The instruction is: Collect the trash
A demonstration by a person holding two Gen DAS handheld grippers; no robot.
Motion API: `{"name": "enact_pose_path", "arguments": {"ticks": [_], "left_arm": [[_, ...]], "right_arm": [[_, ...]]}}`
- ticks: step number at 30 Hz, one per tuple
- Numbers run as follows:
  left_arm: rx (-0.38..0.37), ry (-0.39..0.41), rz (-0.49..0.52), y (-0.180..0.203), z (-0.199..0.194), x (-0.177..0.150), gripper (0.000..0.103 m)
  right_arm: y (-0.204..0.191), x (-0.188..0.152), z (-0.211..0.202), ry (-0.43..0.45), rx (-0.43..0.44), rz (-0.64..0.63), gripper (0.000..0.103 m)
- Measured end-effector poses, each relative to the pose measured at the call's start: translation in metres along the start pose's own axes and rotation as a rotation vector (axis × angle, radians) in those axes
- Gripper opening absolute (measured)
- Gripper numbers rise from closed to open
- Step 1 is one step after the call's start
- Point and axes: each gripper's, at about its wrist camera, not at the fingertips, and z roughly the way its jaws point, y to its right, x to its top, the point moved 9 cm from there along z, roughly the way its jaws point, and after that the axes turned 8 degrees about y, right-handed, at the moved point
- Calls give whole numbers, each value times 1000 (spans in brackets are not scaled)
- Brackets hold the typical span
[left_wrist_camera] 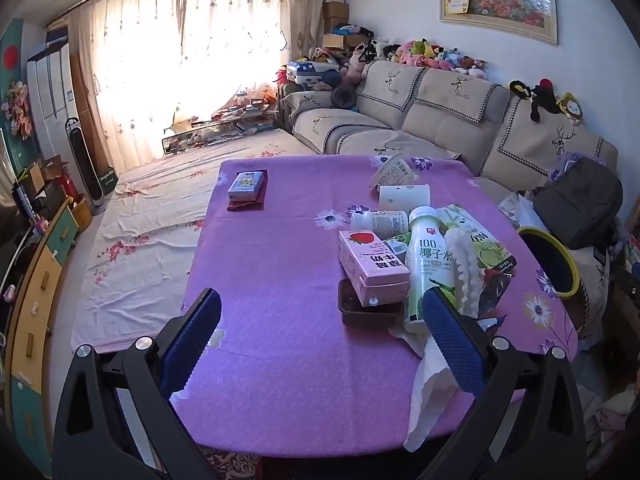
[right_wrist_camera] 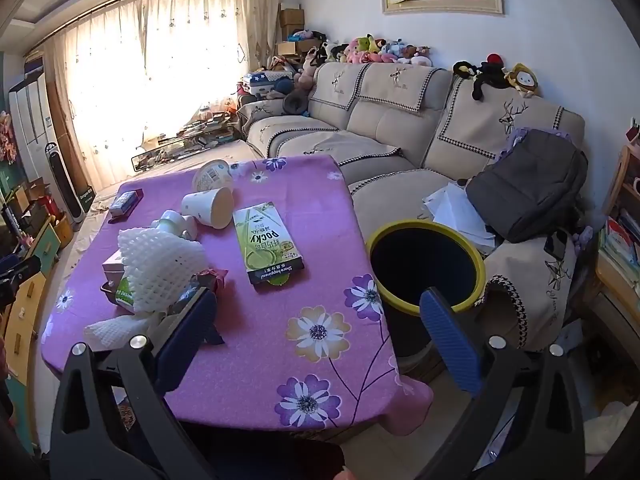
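Note:
Trash lies on the purple flowered tablecloth (left_wrist_camera: 280, 280): a pink milk carton (left_wrist_camera: 372, 268) on a brown tray (left_wrist_camera: 370, 312), a white coconut-water bottle (left_wrist_camera: 428, 268), white foam netting (left_wrist_camera: 466, 270), a green Pocky box (right_wrist_camera: 266, 242), two tipped paper cups (right_wrist_camera: 210, 204) and a crumpled tissue (left_wrist_camera: 432, 392). A dark bin with a yellow rim (right_wrist_camera: 426, 266) stands at the table's right edge. My left gripper (left_wrist_camera: 320, 344) is open above the near table, the trash just beyond its right finger. My right gripper (right_wrist_camera: 316, 340) is open over the table's near right corner, empty.
A small card box (left_wrist_camera: 246, 186) sits on a red booklet at the table's far left. A beige sofa (right_wrist_camera: 380, 132) with plush toys and a grey backpack (right_wrist_camera: 528, 188) runs behind the table and bin. Drawers (left_wrist_camera: 40, 280) line the left wall.

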Motion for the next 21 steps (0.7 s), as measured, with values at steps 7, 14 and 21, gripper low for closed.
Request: {"name": "enact_pose_path", "arguments": {"ticks": [7, 14, 21], "left_arm": [[-2, -1, 0, 1, 0, 0, 99], [-2, -1, -2, 1, 0, 1, 99], [-3, 0, 1, 2, 1, 1, 99]], "right_arm": [[-4, -6, 4, -5, 5, 0, 97], [-5, -8, 6, -5, 6, 3, 97], [-5, -7, 6, -7, 8, 4, 97]]}}
